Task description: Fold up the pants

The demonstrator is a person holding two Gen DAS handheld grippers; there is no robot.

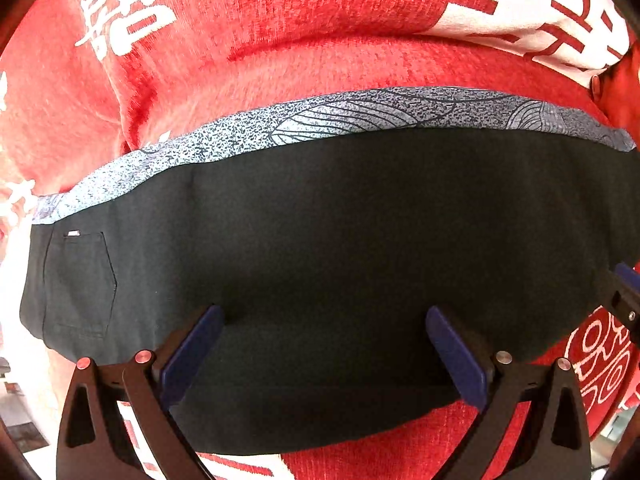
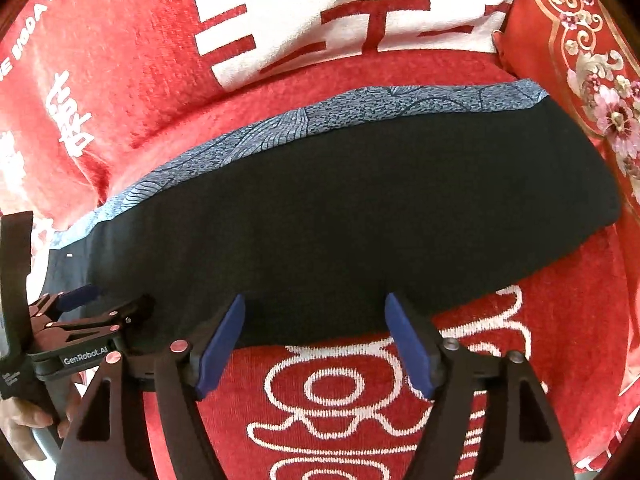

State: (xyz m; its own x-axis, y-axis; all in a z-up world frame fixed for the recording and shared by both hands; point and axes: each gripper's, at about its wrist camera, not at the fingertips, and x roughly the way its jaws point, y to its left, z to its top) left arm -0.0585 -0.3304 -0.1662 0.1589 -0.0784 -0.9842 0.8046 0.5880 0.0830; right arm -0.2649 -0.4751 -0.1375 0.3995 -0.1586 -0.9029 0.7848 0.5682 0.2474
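Pants [image 1: 340, 240] right end cut off; cushion [image 2: 580, 60] cropped

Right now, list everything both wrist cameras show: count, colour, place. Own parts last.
pants: one pair, black with a blue-grey patterned strip along the far edge, folded lengthwise, lying flat on the cover.
back pocket: one, black, at the pants' left end.
cover: one, red with white characters, under the pants.
cushion: one, red with floral trim, far right.
left gripper: one, black with blue pads, open over the pants' near edge.
right gripper: one, same colours, open at the near edge.
hand: one, on the left gripper's handle.
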